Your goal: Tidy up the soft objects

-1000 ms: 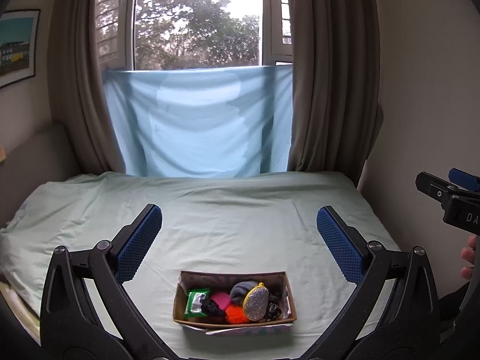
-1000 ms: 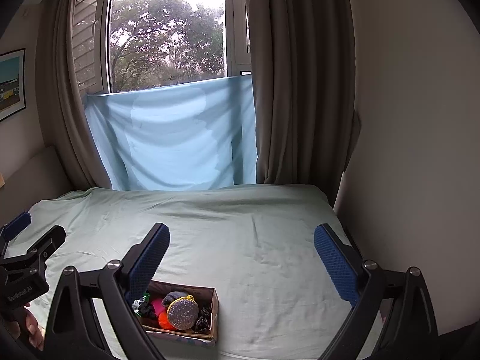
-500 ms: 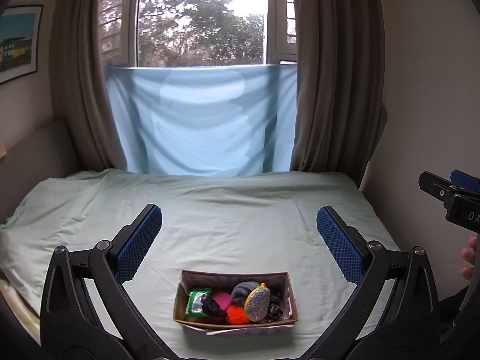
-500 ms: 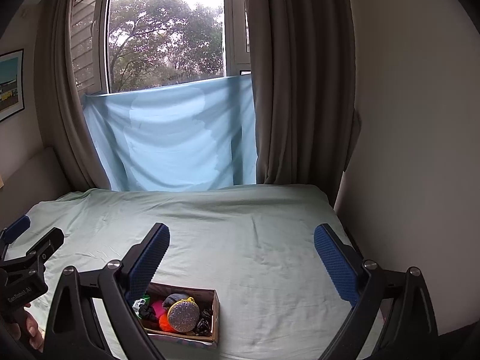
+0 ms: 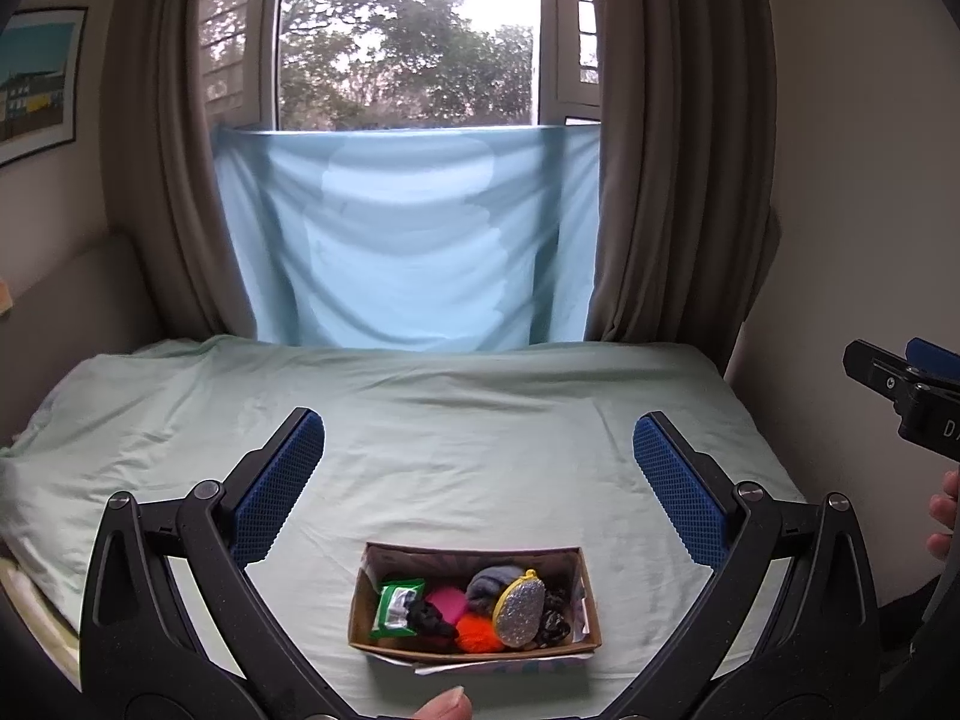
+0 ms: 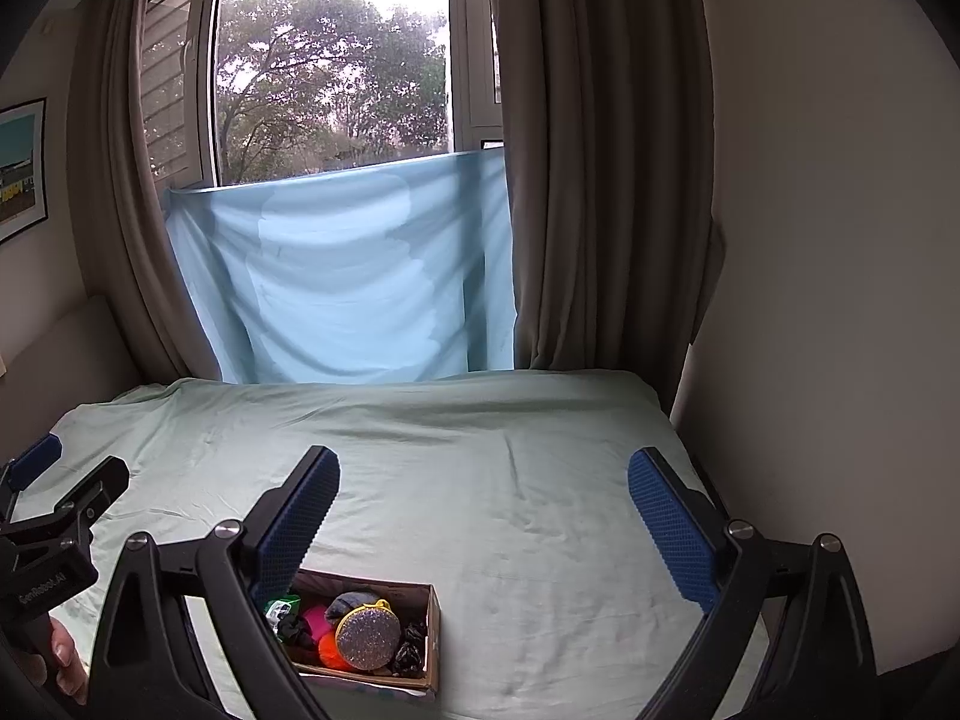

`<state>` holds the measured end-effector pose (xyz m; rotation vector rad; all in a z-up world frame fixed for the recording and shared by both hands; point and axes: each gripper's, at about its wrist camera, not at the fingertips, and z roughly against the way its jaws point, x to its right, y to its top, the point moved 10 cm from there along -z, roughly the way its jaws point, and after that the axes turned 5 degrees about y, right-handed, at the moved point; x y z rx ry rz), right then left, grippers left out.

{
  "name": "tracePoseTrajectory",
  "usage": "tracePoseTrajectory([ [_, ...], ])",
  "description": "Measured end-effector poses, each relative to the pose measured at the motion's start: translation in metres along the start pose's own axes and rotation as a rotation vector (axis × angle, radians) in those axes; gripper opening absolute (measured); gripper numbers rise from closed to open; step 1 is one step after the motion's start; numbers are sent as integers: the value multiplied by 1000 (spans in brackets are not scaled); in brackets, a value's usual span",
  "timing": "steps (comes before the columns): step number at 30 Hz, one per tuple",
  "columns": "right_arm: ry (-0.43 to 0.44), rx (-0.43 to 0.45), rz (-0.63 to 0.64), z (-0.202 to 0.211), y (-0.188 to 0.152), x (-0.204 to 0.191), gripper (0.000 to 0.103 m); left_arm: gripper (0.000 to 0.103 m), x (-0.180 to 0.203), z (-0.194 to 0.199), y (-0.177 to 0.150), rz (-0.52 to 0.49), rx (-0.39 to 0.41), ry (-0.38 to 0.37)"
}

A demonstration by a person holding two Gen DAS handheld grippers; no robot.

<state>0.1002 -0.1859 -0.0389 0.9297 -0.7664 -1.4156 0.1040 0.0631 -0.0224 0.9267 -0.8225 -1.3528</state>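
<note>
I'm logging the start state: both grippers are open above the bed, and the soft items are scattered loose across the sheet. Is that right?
Not quite. The soft items are not scattered: they sit together inside the cardboard box on the sheet, as the left wrist view shows. Both the left gripper and the right gripper are open above the bed.

Bedroom interior. A bed with a pale green sheet, lightly creased, fills the floor area between the walls. A padded headboard stands along the left side. Behind the bed, a window admits overcast daylight; trees are visible outside. Louvred shutters flank the glass. Grey-brown curtains hang drawn back at both sides. A light blue cloth is stretched across the lower window. A framed picture hangs on the left wall. The right wall is plain and off-white
</note>
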Motion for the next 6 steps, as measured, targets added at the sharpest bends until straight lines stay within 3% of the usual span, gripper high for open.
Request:
tracePoseTrajectory([
  [6, -2, -12, -5, -8, 0, 0, 96, 103, 3, -4, -3, -27, 6, 23],
])
